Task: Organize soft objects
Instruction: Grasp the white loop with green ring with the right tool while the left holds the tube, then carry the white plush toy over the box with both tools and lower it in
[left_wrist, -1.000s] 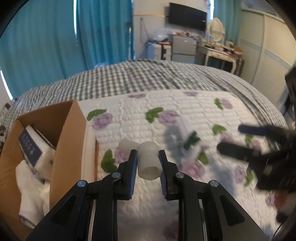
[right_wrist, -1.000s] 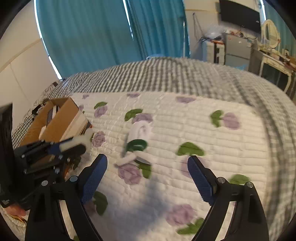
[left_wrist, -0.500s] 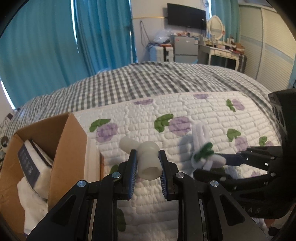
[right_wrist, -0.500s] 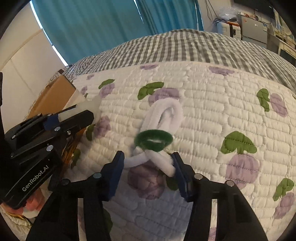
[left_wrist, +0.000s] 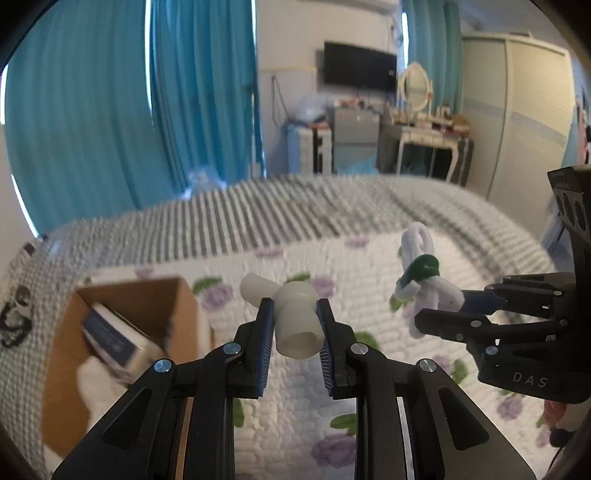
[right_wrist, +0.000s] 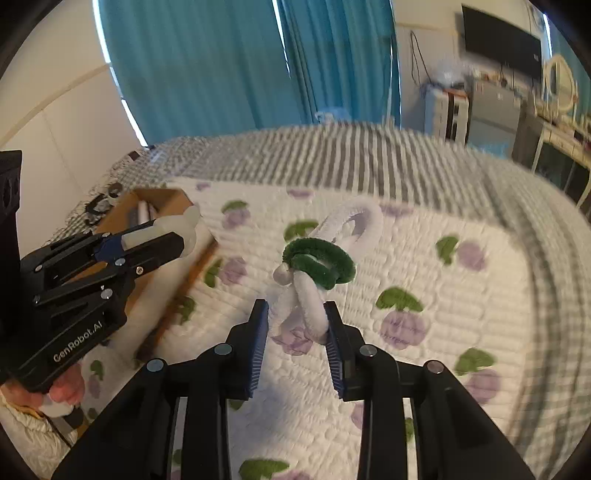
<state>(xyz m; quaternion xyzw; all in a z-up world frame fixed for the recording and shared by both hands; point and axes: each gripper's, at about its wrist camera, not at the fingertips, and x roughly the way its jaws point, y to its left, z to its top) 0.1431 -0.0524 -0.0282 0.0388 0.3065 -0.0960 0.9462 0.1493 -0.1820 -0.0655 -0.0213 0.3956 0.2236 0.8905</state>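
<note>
Two items in transit: left gripper (left_wrist: 295, 325) pinches white soft piece (left_wrist: 295, 321); right gripper (right_wrist: 295, 326) pinches chenille loop bundle (right_wrist: 317, 266). Cardboard box (left_wrist: 147, 306) part-filled; both deposits pending.

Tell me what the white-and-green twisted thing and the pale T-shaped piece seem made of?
Twisted thing: fuzzy pipe-cleaner stems, probably chenille over wire, judging by the nap and held loops. T-shaped piece: smooth, matte, slightly translucent, likely silicone or soft plastic; hollow at its open end.

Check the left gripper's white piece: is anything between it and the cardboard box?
Nothing visible blocks it. The left gripper holds the white soft piece above the floral quilt; the open cardboard box sits lower left, its top uncovered.
</note>
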